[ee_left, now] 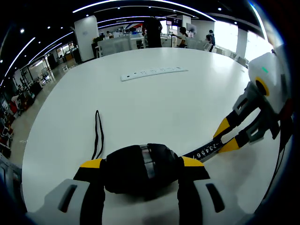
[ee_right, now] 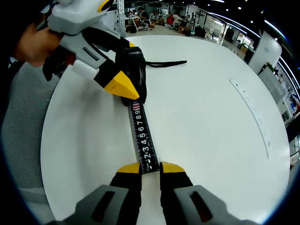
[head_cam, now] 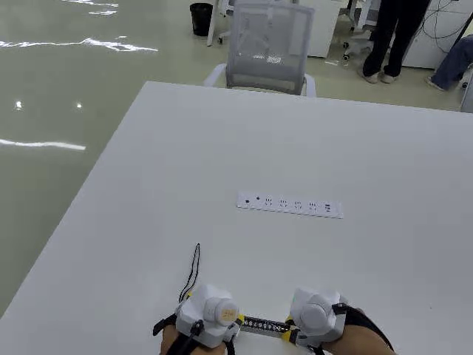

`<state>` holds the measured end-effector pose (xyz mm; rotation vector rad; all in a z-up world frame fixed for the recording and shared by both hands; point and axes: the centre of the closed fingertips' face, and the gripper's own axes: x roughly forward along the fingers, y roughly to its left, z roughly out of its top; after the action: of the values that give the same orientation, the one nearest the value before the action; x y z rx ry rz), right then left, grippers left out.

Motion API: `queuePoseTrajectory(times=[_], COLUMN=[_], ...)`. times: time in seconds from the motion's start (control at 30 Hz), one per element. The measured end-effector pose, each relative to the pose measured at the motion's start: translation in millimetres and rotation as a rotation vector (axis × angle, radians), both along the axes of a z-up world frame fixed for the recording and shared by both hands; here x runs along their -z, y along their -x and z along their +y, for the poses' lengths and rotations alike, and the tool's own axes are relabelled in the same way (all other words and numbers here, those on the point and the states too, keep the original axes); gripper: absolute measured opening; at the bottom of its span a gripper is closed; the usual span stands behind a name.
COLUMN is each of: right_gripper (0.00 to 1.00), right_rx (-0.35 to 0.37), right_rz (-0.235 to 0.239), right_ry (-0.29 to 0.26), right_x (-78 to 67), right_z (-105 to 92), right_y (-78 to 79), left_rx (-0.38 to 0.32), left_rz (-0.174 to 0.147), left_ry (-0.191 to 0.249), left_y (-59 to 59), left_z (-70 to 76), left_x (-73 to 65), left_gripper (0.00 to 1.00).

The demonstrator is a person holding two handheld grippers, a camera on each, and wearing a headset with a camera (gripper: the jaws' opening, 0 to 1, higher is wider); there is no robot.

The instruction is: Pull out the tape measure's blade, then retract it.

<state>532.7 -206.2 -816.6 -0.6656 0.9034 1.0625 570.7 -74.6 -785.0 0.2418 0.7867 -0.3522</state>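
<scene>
One black tape measure (ee_left: 140,177) is sitting by the near edge of the desk (head_cam: 222,148), and I am clamping its case from both sides with the left gripper (ee_left: 140,164), yellow tips pressing on either flank. A short length of blade (ee_right: 142,136) is running out of the case toward my right, with white numerals from two up to nine reading along it in the right gripper view. I am pinching the free end of that blade with the right gripper (ee_right: 150,168), its two tips closing on the end from both sides. Whether the blade is touching the desk I cannot tell. A thin black cord (head_cam: 194,270) is trailing from the case away from me across the desktop. Farther toward the middle of the desk a white power strip (head_cam: 290,205) is lying flat, well apart from both grippers. Beyond the far edge a grey mesh chair (head_cam: 267,48) is standing.
</scene>
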Motion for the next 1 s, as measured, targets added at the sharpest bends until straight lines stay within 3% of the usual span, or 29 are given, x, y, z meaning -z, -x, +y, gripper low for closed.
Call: queuePoseTrajectory(times=[1.0], right_gripper=[0.12], right_rx=[-0.030], right_rz=[0.001], right_ry=[-0.021], right_x=[0.9], right_z=[23.2], right_y=[-2.8], left_rx=[0.001], left_rz=[-0.001], left_ry=[0.003], left_y=[-0.9], left_z=[-0.7], left_x=[1.2], left_gripper=[0.60])
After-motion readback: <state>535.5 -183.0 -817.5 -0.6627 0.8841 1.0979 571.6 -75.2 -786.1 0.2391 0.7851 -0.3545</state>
